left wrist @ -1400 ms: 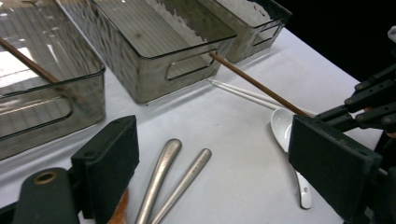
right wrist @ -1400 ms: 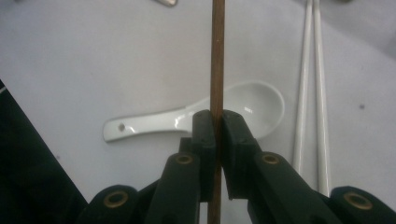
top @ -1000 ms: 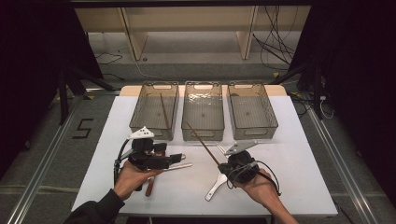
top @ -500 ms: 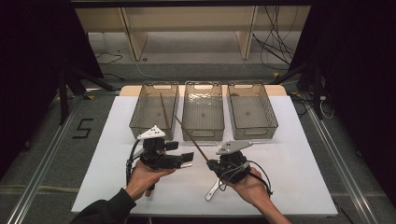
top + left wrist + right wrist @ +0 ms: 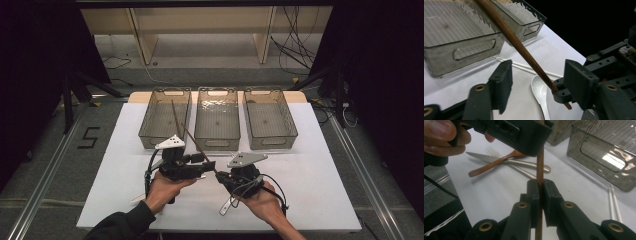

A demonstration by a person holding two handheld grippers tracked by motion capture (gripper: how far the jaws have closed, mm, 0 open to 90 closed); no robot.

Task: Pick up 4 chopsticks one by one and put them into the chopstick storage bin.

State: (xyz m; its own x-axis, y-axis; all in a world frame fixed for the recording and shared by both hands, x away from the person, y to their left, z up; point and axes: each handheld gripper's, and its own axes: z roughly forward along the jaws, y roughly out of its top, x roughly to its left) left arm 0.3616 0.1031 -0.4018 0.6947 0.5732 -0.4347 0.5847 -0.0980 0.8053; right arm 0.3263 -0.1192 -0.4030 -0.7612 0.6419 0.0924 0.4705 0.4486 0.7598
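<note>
The right gripper (image 5: 539,192) is clamped tight on a brown chopstick (image 5: 511,40), near its thick end. It holds the stick up in the air so the stick slants away toward the left bin (image 5: 150,125) at the far edge of the table (image 5: 320,175). This looks like a hand-over: one gripper keeps the stick steady so the other can take it.

The left gripper (image 5: 536,75) has come in from the side. Its jaws are apart, one on each side of the stick, and they have just been closing. The pads do not touch the stick yet.

So the stick sits between the left jaws, just above the place where the right gripper pinches it. Under it on the table lie a white spoon (image 5: 540,92) and white chopsticks (image 5: 524,68). A fork (image 5: 506,161) and knife (image 5: 486,158) lie near the front left edge.
</note>
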